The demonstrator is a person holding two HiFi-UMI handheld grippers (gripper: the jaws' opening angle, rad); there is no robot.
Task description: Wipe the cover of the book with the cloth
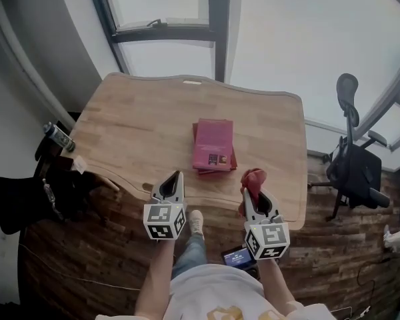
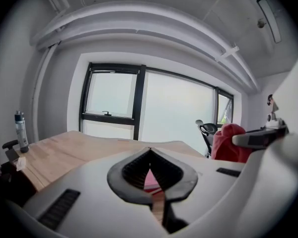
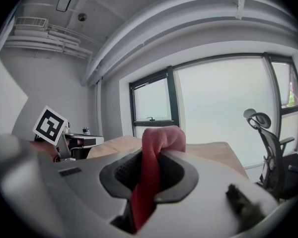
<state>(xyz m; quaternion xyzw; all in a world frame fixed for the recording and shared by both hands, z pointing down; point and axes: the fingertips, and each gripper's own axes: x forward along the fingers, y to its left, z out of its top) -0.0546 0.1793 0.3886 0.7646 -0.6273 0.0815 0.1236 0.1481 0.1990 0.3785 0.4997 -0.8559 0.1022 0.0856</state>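
A pink book (image 1: 213, 143) lies on top of a small stack near the middle of the wooden table (image 1: 133, 125), a little toward its front edge. My right gripper (image 1: 252, 191) hovers at the front edge, just right of the stack, shut on a red cloth (image 1: 254, 179) that bunches above its tips. In the right gripper view the red cloth (image 3: 151, 160) hangs down between the jaws. My left gripper (image 1: 175, 177) is shut and empty at the front edge, left of the books. The book (image 2: 150, 181) peeks through the left jaws' gap.
A bottle (image 1: 59, 137) stands on a dark side stand at the table's left end. A black office chair (image 1: 355, 165) is to the right of the table. A phone (image 1: 239, 257) shows by the person's legs. Large windows lie beyond the table.
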